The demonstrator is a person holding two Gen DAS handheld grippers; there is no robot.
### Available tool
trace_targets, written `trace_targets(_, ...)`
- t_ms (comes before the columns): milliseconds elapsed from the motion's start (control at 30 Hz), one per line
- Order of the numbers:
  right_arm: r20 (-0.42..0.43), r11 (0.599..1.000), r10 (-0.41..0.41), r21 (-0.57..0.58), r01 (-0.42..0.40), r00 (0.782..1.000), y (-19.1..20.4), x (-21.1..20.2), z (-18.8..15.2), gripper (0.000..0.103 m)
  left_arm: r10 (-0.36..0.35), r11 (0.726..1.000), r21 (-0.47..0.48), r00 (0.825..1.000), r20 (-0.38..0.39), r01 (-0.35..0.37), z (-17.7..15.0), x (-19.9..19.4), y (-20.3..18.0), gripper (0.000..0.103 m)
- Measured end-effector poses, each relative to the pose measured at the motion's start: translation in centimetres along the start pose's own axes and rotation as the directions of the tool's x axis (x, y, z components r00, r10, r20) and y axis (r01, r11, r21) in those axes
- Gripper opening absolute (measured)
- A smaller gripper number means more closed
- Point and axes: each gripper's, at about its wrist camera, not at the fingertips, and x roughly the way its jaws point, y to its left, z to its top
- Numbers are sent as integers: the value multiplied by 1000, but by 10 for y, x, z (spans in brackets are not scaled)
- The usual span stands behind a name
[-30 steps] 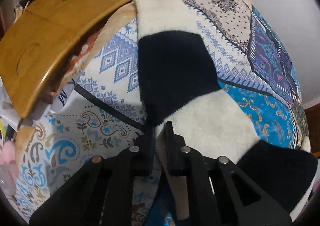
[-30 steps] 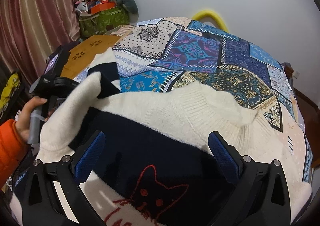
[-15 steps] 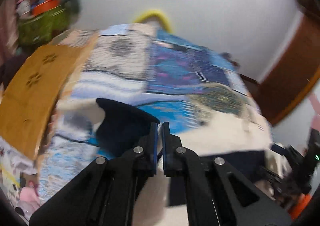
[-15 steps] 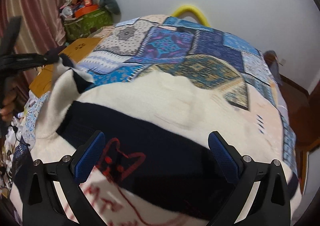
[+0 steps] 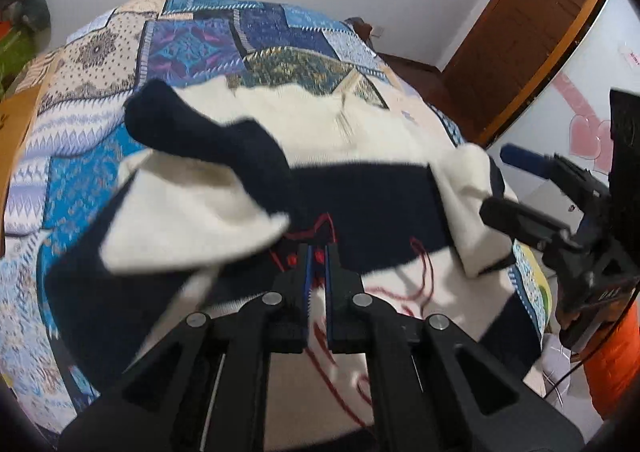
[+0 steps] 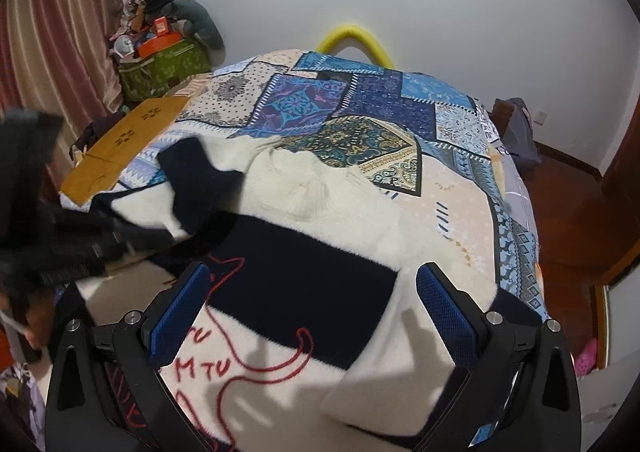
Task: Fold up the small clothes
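blurred: left gripper (image 6: pixel 120 236) | cut off: sweater (image 6: pixel 304 272) hem, bottom edge

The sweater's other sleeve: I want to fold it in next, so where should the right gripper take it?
My pick is the cream cuff end of that sleeve on the sweater. It lies flat, loose, over the body's right edge between the open right gripper fingers. Come from the right side, pinching the cuff's edge.

Even indoor light, motion blur, fisheye vignetting
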Motion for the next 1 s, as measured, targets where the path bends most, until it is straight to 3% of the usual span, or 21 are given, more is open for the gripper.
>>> trace_targets(133, 6, 999, 36, -15, -36, 999, 9, 1, 1, 102, 72, 997, 31, 996, 47, -74, -5, -32, 8, 19)
trace_targets(200, 9, 998, 55, -31, -54, 998, 16, 4, 4, 102, 95, 995, 22, 990, 104, -98, -7, -58, 24, 42)
trace_targets(267, 16, 996, 66, -56, -65, 998, 28, 9, 10, 102, 141, 990, -5, 975, 170, -142, -6, -84, 46, 55)
trace_targets(333, 20, 994, 80, -75, -78, 997, 38, 16, 17, 102, 216, 976, -47, 954, 208, -211, -6, -100, 73, 57)
trace_targets(467, 4, 988, 109, -106, -108, 994, 62, 35, 29, 98, 315, 947, -124, 935, 160, -298, -9, -93, 126, 57)
trace_targets(533, -13, 985, 123, -120, -123, 992, 73, 47, 37, 95, 324, 941, -139, 940, 104, -308, -15, -75, 144, 57)
trace_targets(633, -36, 982, 127, -139, -131, 991, 90, 68, 48, 93, 261, 952, -174, 965, 19, -254, -25, -46, 165, 57)
trace_targets(767, -70, 977, 115, -170, -125, 991, 109, 99, 62, 85, 169, 977, -131, 986, -3, -168, -36, -21, 150, 57)
trace_targets(867, -112, 975, 83, -197, -104, 990, 119, 124, 66, 76, 160, 985, -56, 987, -24, -162, -41, -9, 131, 57)
trace_targets(933, -154, 973, 67, -208, -98, 986, 122, 138, 64, 60, 173, 984, -44, 985, -14, -173, -41, -8, 125, 57)
trace_targets(1000, -211, 973, 44, -214, -90, 976, 123, 154, 56, 24, 151, 985, -81, 988, 5, -151, -40, -21, 132, 57)
